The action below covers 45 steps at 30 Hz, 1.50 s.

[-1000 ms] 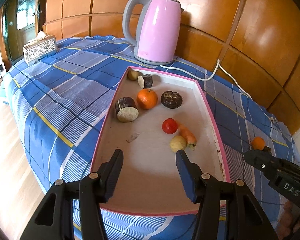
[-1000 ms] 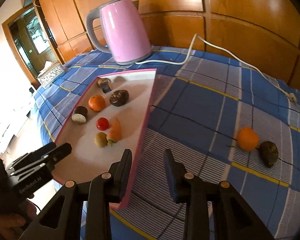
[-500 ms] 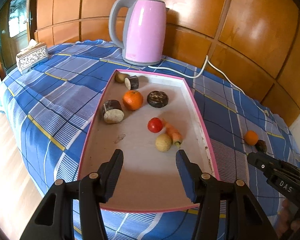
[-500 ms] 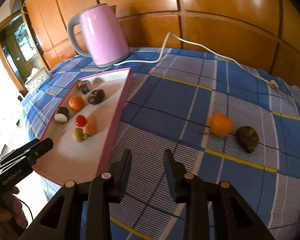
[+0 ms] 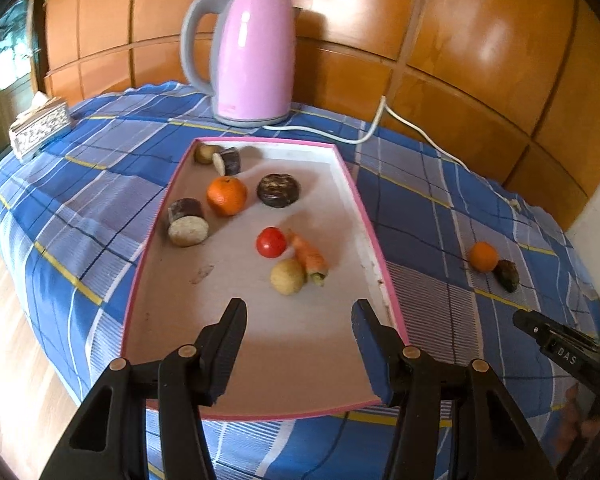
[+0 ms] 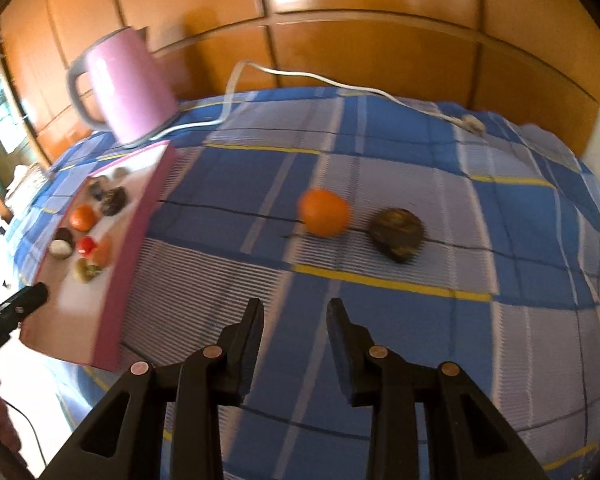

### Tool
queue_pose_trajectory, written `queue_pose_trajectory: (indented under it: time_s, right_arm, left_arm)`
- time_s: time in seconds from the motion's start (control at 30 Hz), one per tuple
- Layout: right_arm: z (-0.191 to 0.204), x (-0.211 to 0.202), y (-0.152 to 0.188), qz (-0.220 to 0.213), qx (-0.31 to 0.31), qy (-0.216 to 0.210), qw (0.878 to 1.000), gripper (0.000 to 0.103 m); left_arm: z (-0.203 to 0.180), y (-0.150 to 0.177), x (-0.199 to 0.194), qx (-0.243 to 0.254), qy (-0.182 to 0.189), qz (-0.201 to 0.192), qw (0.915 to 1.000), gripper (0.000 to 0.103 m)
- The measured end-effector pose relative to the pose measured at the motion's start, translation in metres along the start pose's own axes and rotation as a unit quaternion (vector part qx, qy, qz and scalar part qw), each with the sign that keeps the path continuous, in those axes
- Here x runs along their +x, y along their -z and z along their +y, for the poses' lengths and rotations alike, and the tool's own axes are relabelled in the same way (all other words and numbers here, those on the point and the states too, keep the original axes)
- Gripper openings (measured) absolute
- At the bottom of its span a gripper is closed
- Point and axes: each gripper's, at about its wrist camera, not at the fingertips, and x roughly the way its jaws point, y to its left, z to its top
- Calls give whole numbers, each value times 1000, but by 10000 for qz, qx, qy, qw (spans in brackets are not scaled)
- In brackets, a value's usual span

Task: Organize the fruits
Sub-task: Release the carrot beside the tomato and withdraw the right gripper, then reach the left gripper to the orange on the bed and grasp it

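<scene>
A pink-rimmed tray (image 5: 374, 236) (image 6: 134, 236) holds an orange (image 5: 227, 195), a tomato (image 5: 271, 242), a carrot (image 5: 309, 258), a small yellow fruit (image 5: 287, 277), a dark round fruit (image 5: 278, 190) and other pieces. A loose orange (image 6: 325, 212) (image 5: 483, 256) and a dark brown fruit (image 6: 398, 234) (image 5: 507, 275) lie on the blue checked cloth right of the tray. My left gripper (image 5: 299, 312) is open and empty above the tray's near end. My right gripper (image 6: 295, 310) is open and empty above the cloth, short of the loose orange.
A pink kettle (image 5: 252, 58) (image 6: 122, 86) stands behind the tray, its white cord (image 6: 300, 78) running along the wood-panelled wall. A tissue box (image 5: 40, 126) sits at the far left. The table edge drops off at the left and front.
My right gripper has swung right and forward; the loose orange and dark fruit are now centred ahead of it. My left gripper has drawn back and turned slightly right.
</scene>
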Motion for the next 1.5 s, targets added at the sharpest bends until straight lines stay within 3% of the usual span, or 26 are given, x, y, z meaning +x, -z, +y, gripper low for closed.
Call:
queue_pose_trajectory:
  time_s: [0.37,0.57,0.67,0.9,1.5]
  right_arm:
    - [-55,-5,15,22,422,777,9961,36]
    - [-76,-7,19,-18,648,993,9929,36]
    - [-87,-10,21,-82,778,1166,9901,36]
    - [-108,-12,25,-252,977,1481,9838,36]
    - [-115,-17,31,-422,915,1561,9826,37]
  left_arm:
    - [-43,-7,4,575,451,142,9972,56]
    - [-82,-13,13,1106,824,307,9900,62]
    - [-101,-14,22,1306,1063,441,9847,71]
    - [-140,-23,37,1678,1234,392,9773,71]
    - [-205,-42,95,2111,1310,627,9666,70]
